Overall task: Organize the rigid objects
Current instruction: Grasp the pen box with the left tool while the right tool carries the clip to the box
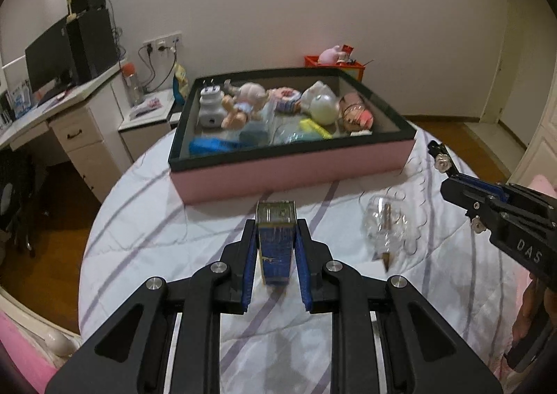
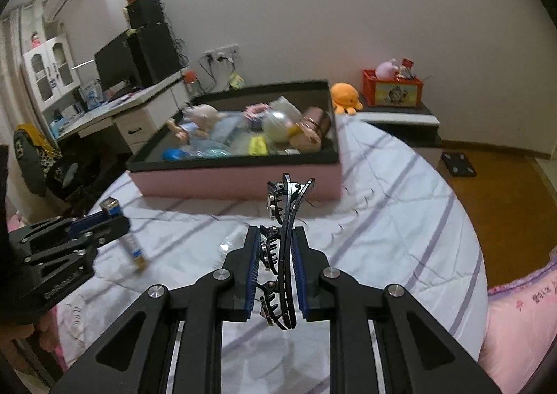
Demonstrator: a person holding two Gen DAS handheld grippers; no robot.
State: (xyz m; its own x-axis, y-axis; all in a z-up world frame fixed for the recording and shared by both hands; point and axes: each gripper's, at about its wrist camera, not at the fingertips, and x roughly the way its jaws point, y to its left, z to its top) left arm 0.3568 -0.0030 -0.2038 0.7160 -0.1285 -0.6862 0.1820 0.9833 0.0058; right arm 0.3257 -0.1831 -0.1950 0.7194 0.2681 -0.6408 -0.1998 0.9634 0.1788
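Observation:
My left gripper (image 1: 275, 230) is shut on a tall blue and gold box (image 1: 275, 242), held above the striped bedspread; it also shows at the left of the right wrist view (image 2: 120, 219). My right gripper (image 2: 275, 237) is shut on a black hair clip (image 2: 285, 219) with round studs; it also shows at the right of the left wrist view (image 1: 440, 159). A pink box with a dark rim (image 1: 296, 167) (image 2: 236, 181) lies ahead of both and holds several toys. A clear glass bottle (image 1: 384, 230) lies on the bed between the grippers.
A white desk (image 1: 69, 105) with a monitor stands at the left. A red crate (image 2: 391, 91) and an orange plush (image 2: 343, 98) sit on a low stand at the back right. Wooden floor lies beyond the bed's edges. A pink pillow (image 2: 522, 310) lies at the right.

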